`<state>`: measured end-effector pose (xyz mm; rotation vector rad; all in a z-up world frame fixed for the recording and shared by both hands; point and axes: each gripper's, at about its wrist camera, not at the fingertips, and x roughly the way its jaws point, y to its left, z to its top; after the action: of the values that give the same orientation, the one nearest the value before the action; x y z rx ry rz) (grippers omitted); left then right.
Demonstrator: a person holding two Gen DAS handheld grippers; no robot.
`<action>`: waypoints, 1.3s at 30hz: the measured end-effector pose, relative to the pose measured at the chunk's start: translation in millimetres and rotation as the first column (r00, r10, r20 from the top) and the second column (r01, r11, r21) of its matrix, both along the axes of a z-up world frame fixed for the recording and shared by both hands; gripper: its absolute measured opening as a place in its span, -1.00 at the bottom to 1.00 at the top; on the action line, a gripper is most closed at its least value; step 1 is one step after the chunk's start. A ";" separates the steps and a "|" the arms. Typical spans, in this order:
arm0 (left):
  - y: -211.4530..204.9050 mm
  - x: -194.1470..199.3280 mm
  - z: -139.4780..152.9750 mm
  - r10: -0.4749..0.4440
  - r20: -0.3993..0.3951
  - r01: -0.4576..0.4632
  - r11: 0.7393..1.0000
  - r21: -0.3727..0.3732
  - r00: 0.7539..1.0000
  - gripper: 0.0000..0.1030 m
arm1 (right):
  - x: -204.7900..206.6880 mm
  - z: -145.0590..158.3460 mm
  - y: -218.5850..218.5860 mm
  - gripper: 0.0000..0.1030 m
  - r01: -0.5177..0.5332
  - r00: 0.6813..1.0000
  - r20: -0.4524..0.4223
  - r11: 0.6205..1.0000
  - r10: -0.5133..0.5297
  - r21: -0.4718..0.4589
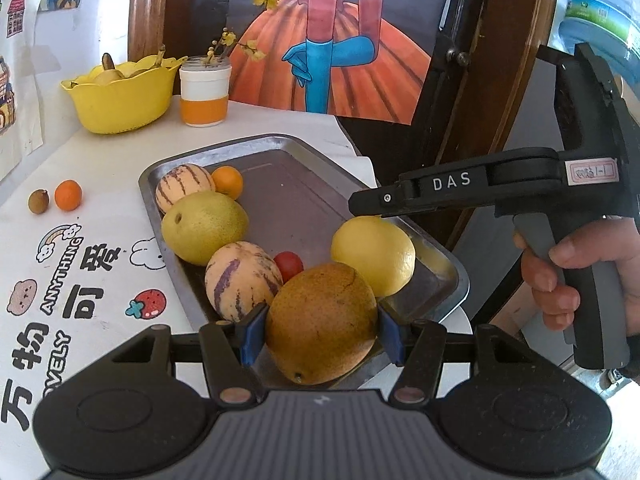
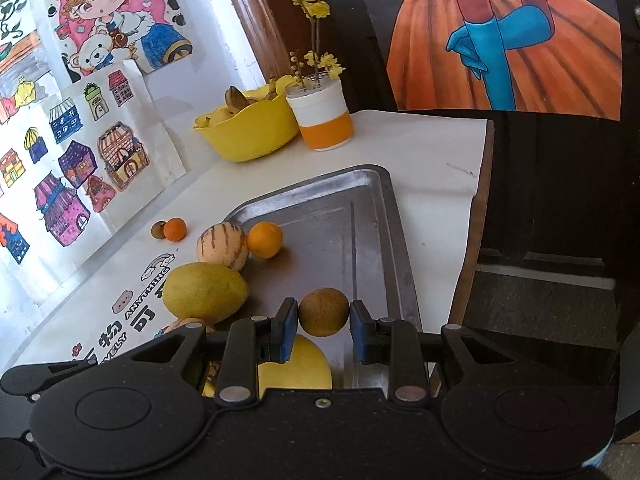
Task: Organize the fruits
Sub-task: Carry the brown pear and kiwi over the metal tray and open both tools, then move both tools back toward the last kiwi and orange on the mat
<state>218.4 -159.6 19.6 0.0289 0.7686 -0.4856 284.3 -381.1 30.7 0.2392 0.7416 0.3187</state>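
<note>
Left tool [image 1: 320, 330]: blue pads set about half apart, clamped on the flanks of a brown-speckled mango [image 1: 322, 322] at lower centre of the left wrist view.
Mango axis: long way runs from the tool toward the tray's middle, stem end nearest the camera.
Right tool [image 2: 324, 326]: nearly closed, pinching a small round brown fruit [image 2: 324, 312] above the tray floor, lower centre of the right wrist view.
Key relation: both loads hang over the near end of the metal tray [image 1: 304, 148]; open floor lies ahead, upper right.
Nearer hand: right, judged, for that bare patch.
Tray holds: two striped melons, a yellow-green mango, a lemon [image 1: 374, 256], an orange, a red tomato [image 1: 289, 265].
Yellow bowl [image 1: 120, 100]: upper left, something yellow inside; cannot tell more.
Loose on bench [image 1: 100, 168]: small orange and brown fruit, left.
</note>
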 end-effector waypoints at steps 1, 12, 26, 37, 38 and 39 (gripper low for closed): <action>-0.5 0.2 -0.3 0.000 -0.003 0.000 1.000 0.004 1.000 0.20 | 0.1 -0.2 -0.3 -0.41 0.000 1.000 -0.001 1.000 0.000 0.002; 1.3 3.4 -4.0 0.017 -0.044 -0.017 1.000 -0.001 0.999 0.21 | -6.0 4.6 -2.6 -0.26 0.011 1.000 -0.005 1.000 -0.011 0.008; 22.8 -36.0 30.8 0.016 0.107 -0.014 1.000 -0.019 0.994 0.94 | -55.5 47.1 2.6 0.83 0.020 0.999 0.033 0.997 -0.018 -0.073; 95.4 -63.8 28.7 0.151 0.090 -0.151 0.989 -0.002 0.985 0.99 | -103.0 42.1 57.7 0.99 -0.142 0.989 -0.076 0.964 0.128 -0.225; 102.7 -64.9 27.3 0.166 0.084 -0.167 0.986 0.002 0.983 0.99 | -106.5 41.4 65.0 0.99 -0.162 0.986 -0.086 0.959 0.145 -0.232; 110.7 -66.9 26.0 0.184 0.078 -0.185 0.983 0.006 0.980 0.99 | -110.4 40.7 71.4 0.99 -0.177 0.983 -0.091 0.956 0.159 -0.235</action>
<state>151.5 -48.9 45.5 -0.0108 0.6911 -0.3012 173.9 -309.7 71.4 -0.0451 0.8658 0.3786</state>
